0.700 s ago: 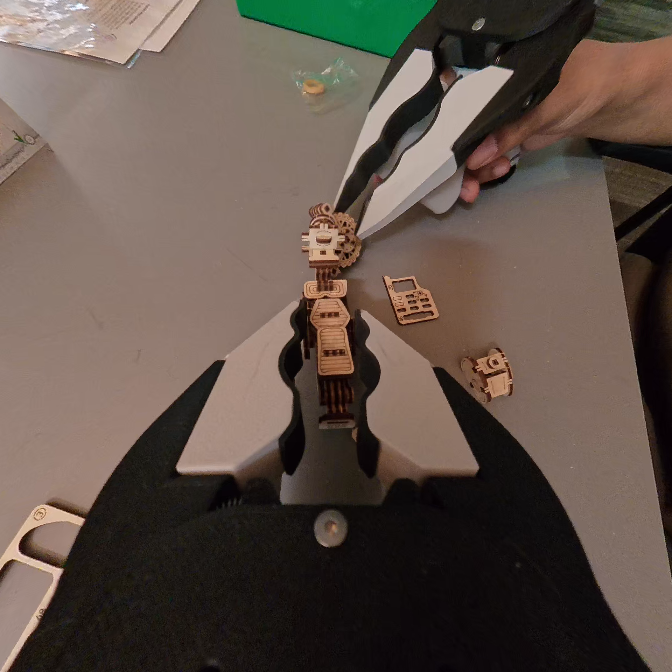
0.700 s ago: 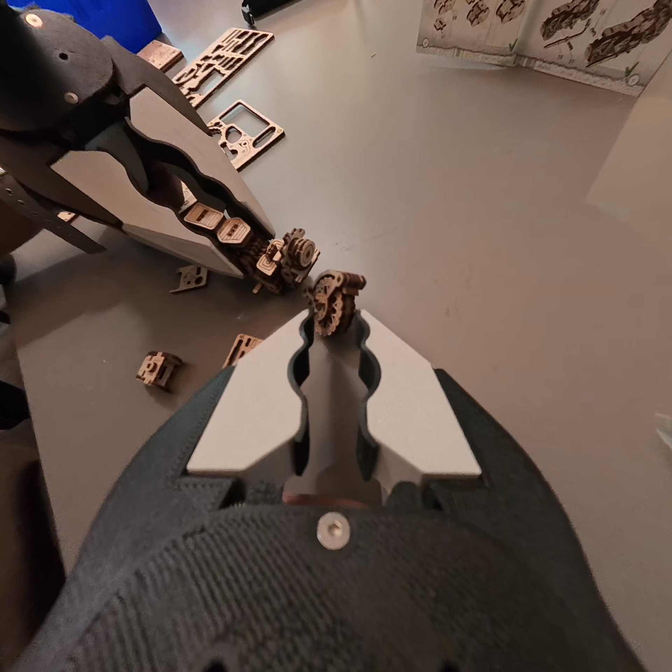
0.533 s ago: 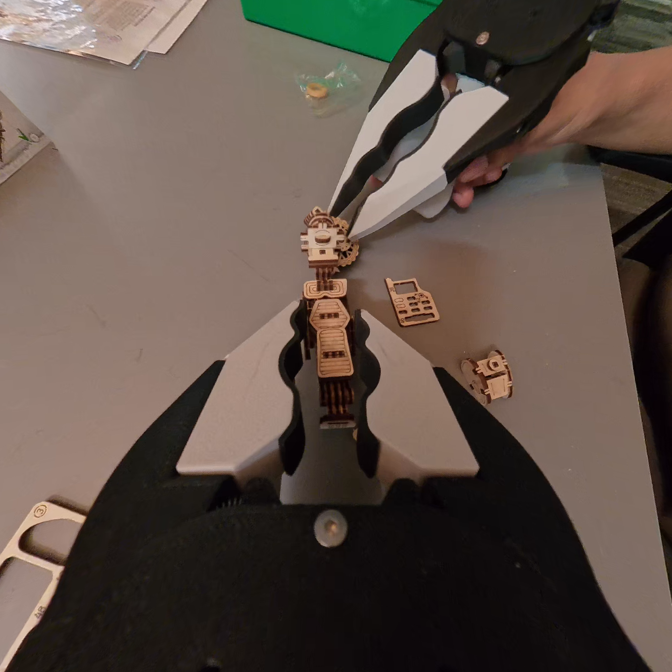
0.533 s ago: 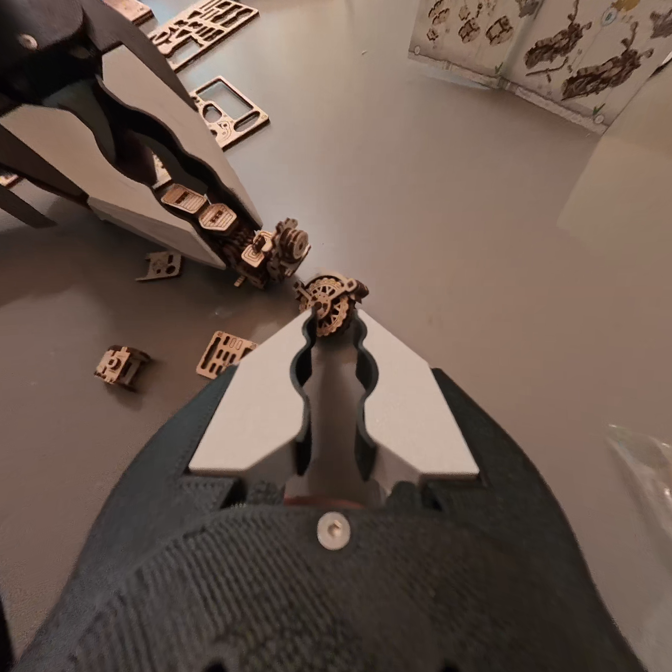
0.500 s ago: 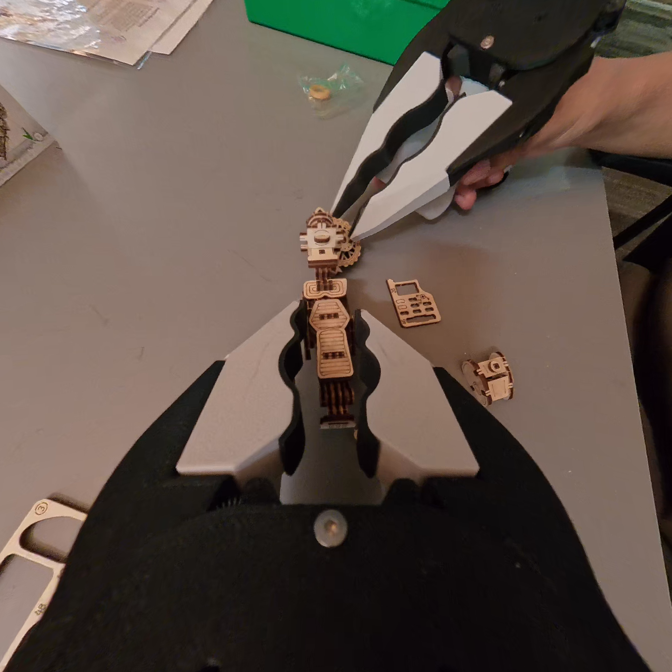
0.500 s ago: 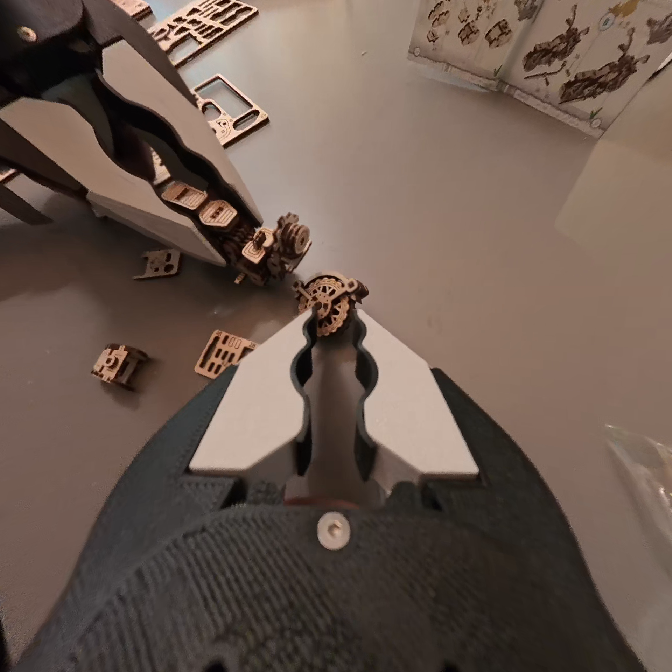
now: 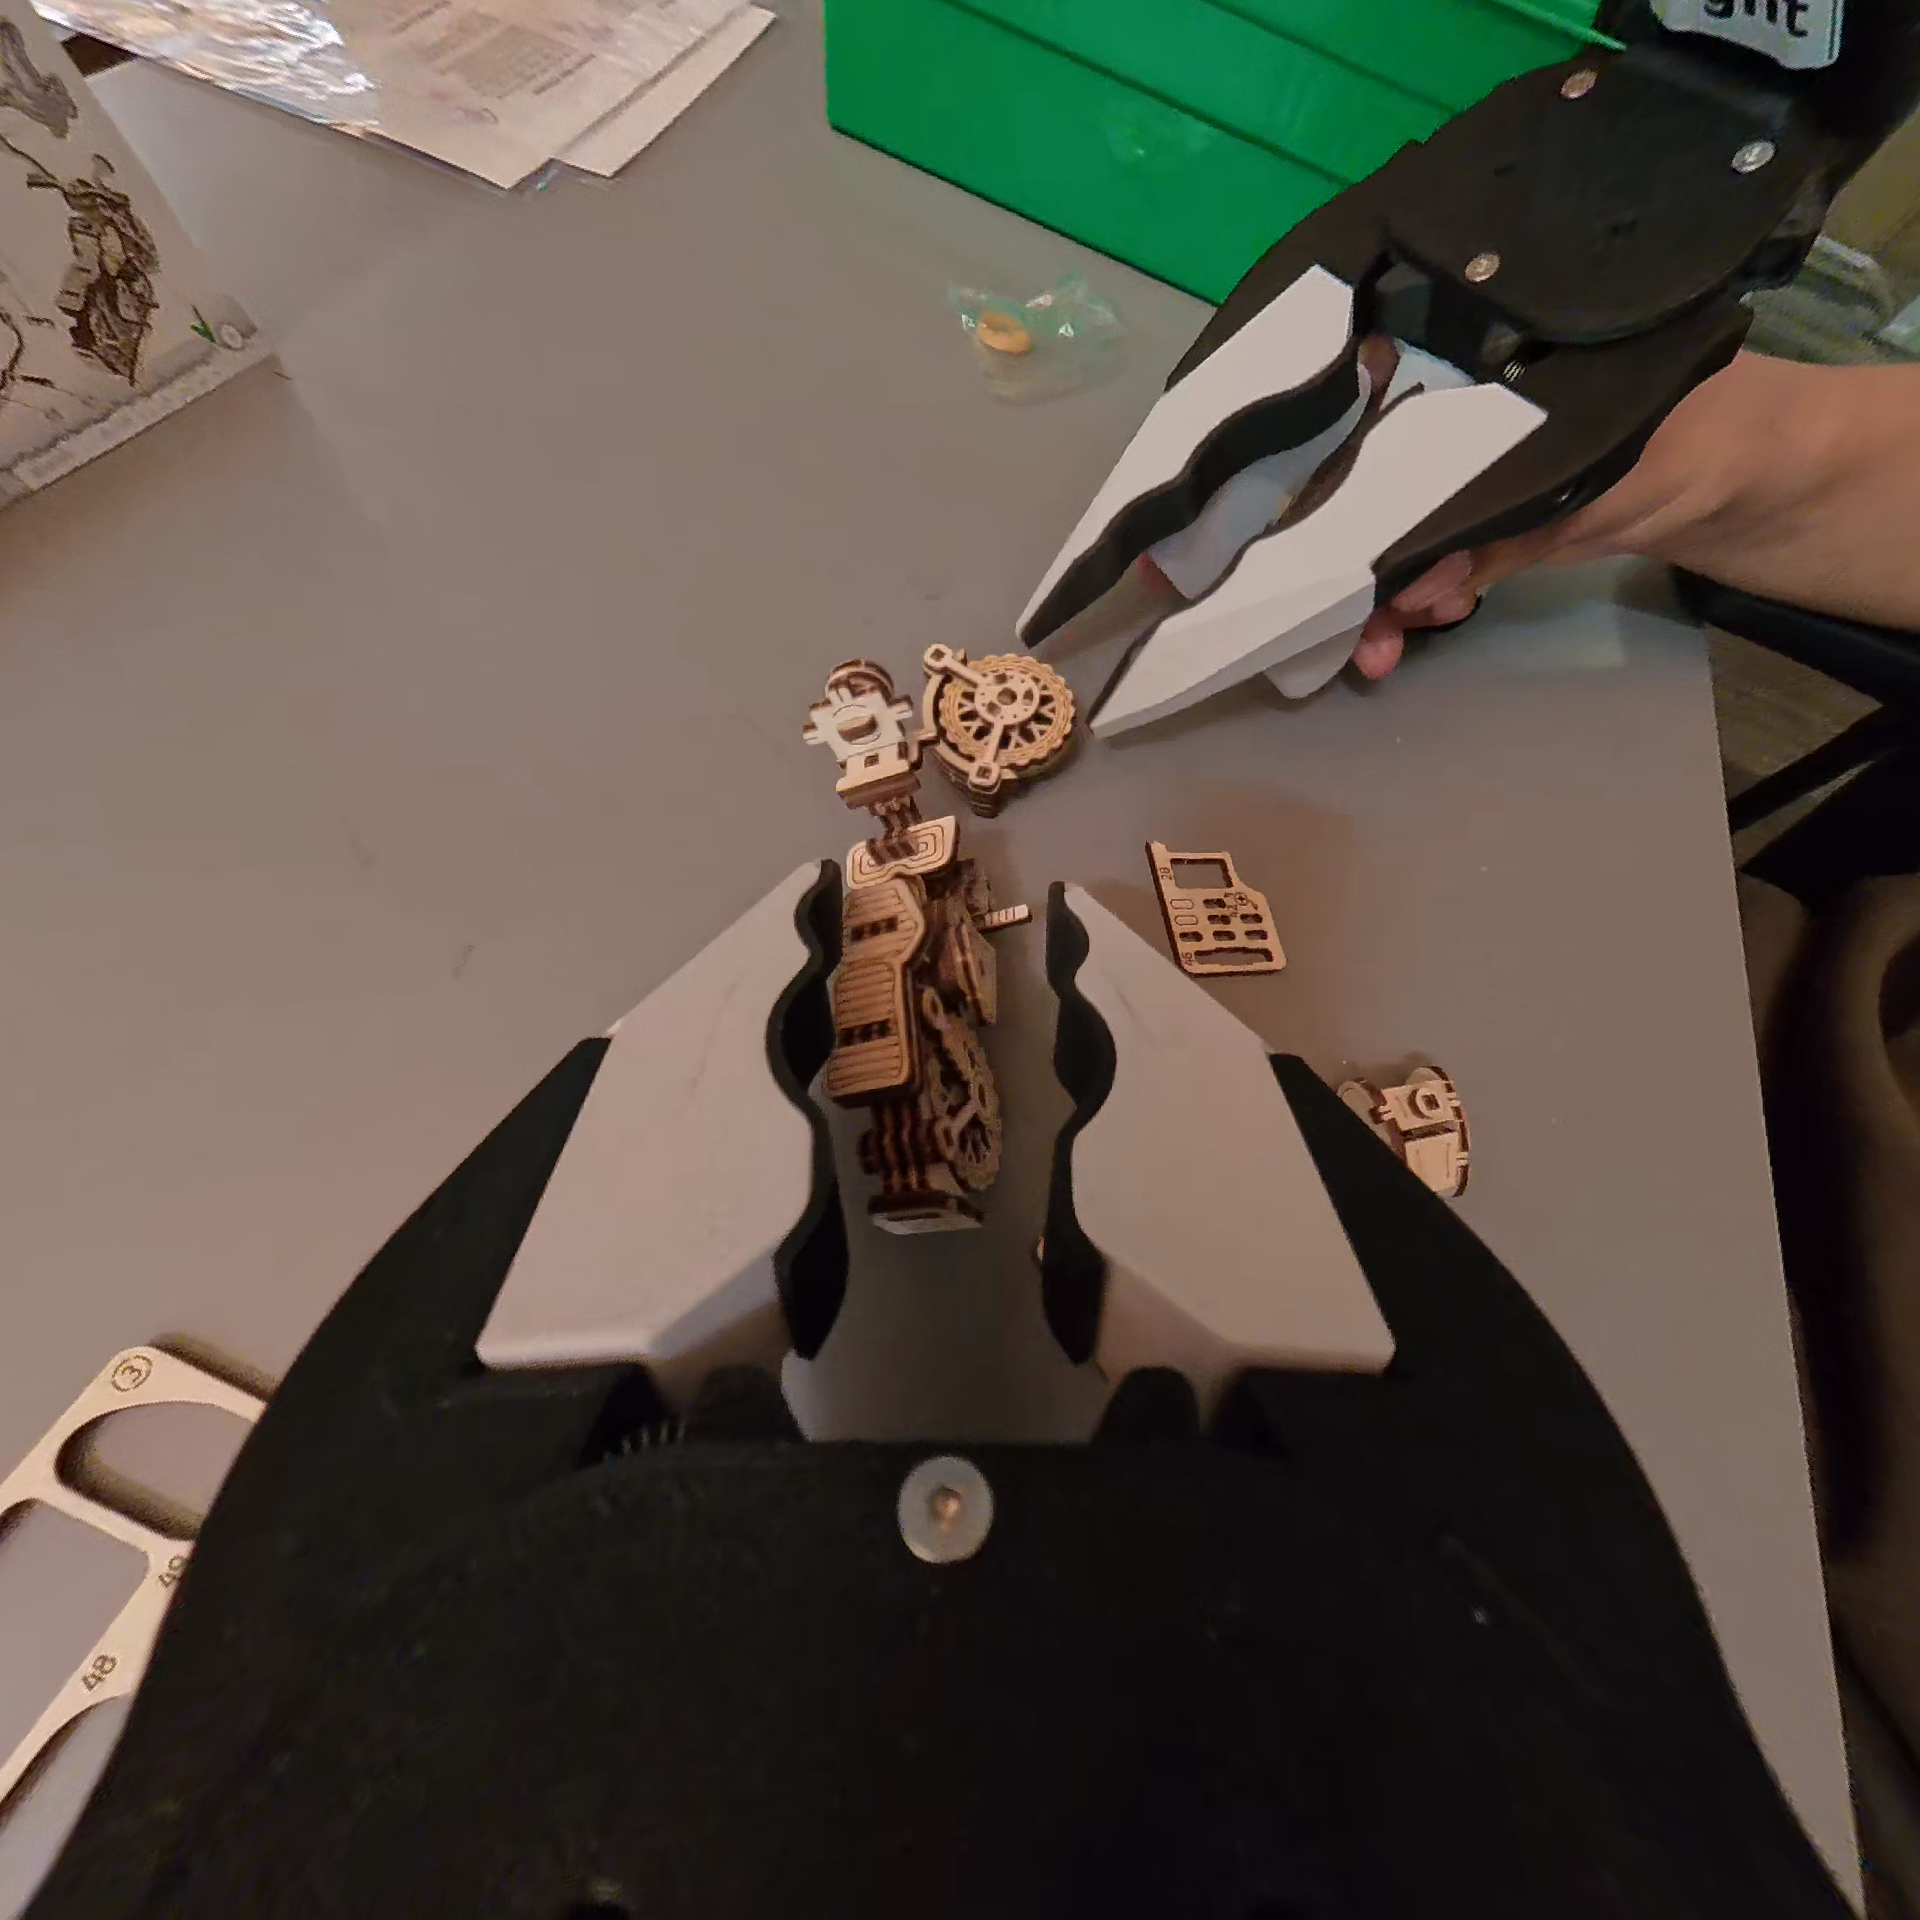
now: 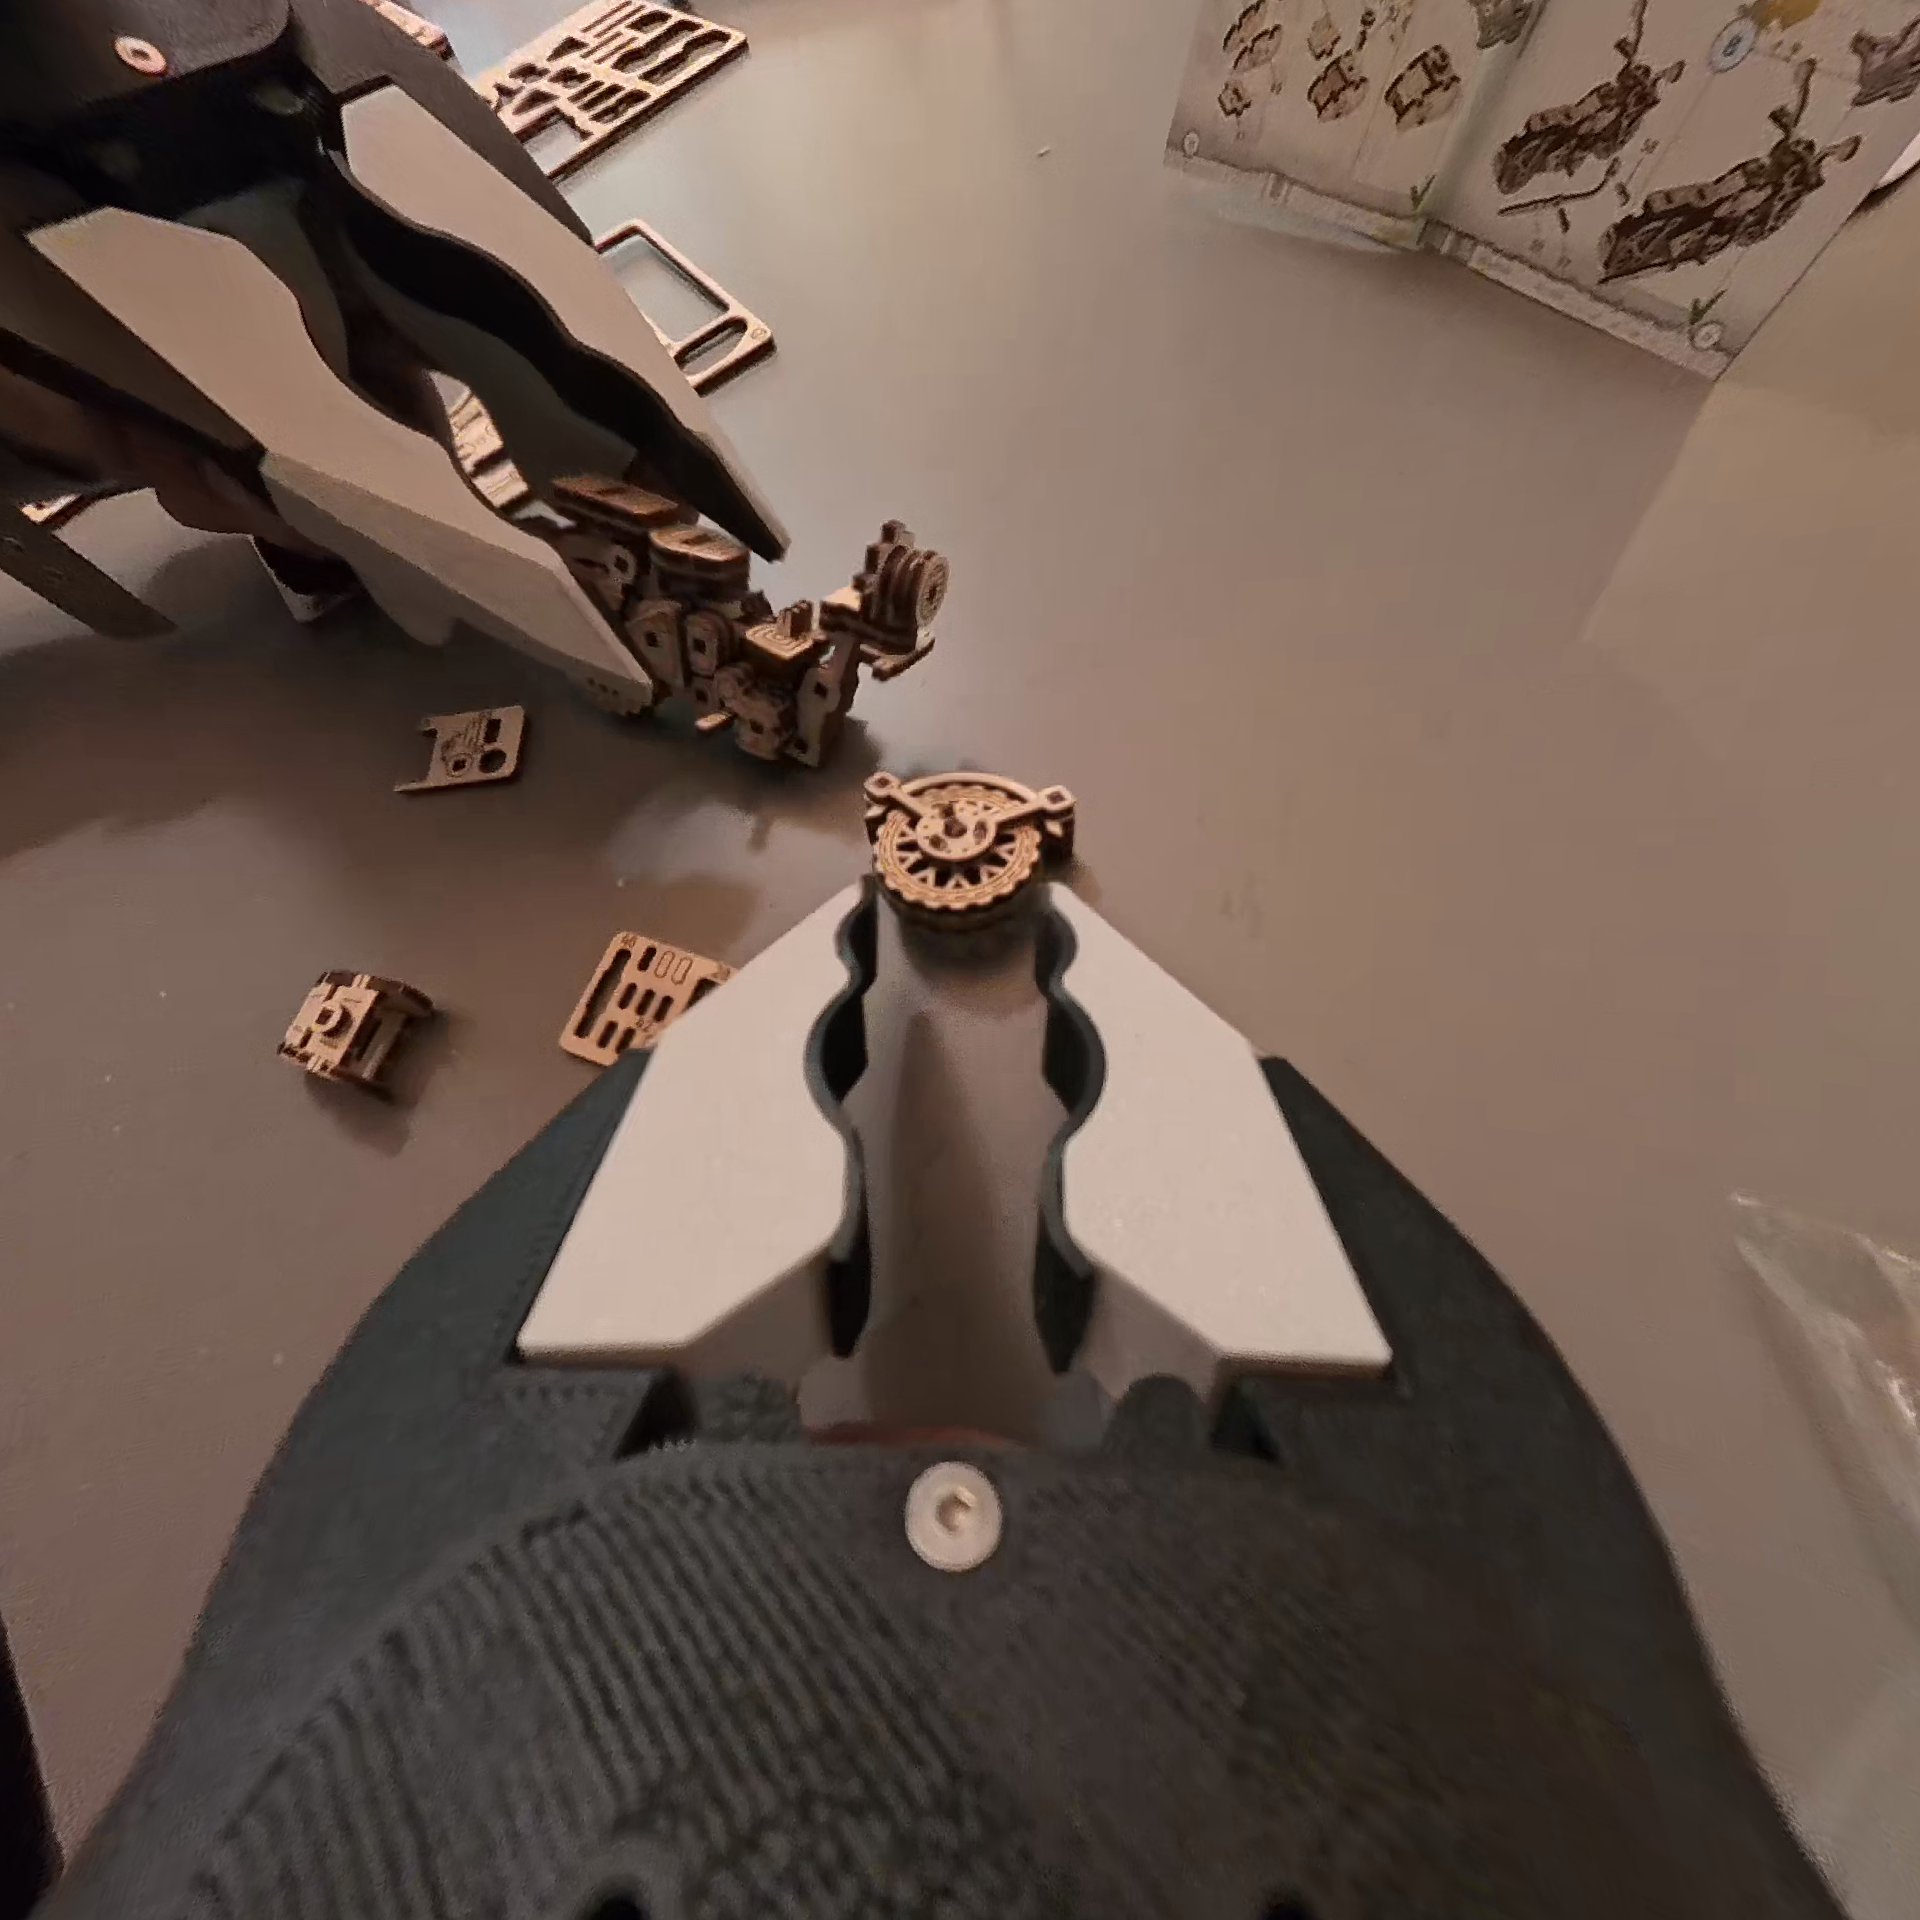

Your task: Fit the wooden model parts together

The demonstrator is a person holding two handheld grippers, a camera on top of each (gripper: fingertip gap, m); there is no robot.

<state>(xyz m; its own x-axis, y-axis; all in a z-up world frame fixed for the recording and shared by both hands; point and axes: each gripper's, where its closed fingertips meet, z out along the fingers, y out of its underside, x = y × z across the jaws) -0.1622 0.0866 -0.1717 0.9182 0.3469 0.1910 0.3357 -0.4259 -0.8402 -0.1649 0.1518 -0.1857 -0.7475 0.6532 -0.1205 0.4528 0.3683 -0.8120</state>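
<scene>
The wooden motorcycle body (image 7: 904, 1018) rests on the grey table, tilted, leaning on the left finger of my open left gripper (image 7: 940, 883). A gap shows on its right side. Its front fork head (image 7: 862, 727) points away from me. The wooden spoked wheel (image 7: 997, 717) lies flat on the table just right of the fork head. My right gripper (image 7: 1058, 681) is open with its tips at the wheel's edge. In the right wrist view the wheel (image 8: 961, 831) lies at my right gripper's tips (image 8: 956, 894), and the left gripper (image 8: 701, 623) straddles the body (image 8: 748, 644).
A flat slotted panel (image 7: 1216, 914) and a small block sub-assembly (image 7: 1413, 1127) lie to the right, near the table edge (image 7: 1745, 935). A green box (image 7: 1091, 104), a small plastic bag (image 7: 1018, 332), instruction sheets (image 8: 1558, 156) and punched-out wood frames (image 8: 623, 73) lie around. Across from one pair of fingers to the other is roughly 8 centimeters.
My left gripper has opened and the body has tipped to lean on one finger. My right gripper has let go of the wheel, which went from upright in the tips to flat on the table.
</scene>
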